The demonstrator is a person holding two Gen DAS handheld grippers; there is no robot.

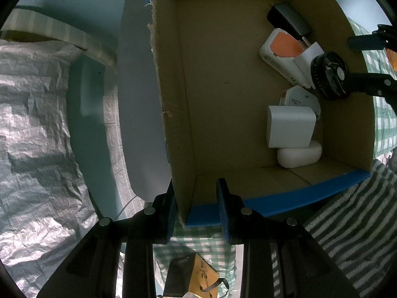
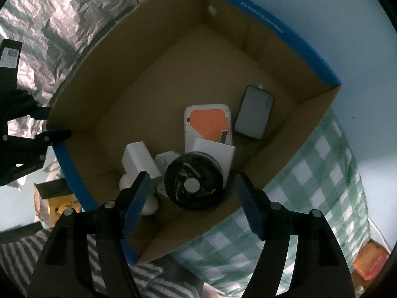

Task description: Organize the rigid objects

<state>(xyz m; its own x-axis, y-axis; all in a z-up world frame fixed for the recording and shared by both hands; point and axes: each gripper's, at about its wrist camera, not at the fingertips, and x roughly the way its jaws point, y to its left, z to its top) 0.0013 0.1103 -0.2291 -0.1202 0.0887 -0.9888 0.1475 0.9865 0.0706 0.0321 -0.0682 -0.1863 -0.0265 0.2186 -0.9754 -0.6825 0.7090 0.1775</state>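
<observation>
Your left gripper straddles the near-left corner of the cardboard box: one finger sits outside the left wall, the other inside over the blue-edged front rim. The jaws are partly apart w/ the wall between them; can't tell if the pads actually press it.

Your right gripper hangs over the box's right wall, jaws spread wide, nothing held. The round black fan sits between the fingertips in that view, apart from both pads, lying in the box on the other items. In the left wrist view the fan is by the right wall.

Other stuff in the box, all along the right side: white-and-orange device, dark grey power bank beside it near the far corner, white block leaning on a white oval case near the front corner, plus a white round-ish pack between block & fan.

Box rests on green-checked cloth, w/ grey-striped cloth at the front. A yellow-and-black box lies outside, below your left gripper.
</observation>
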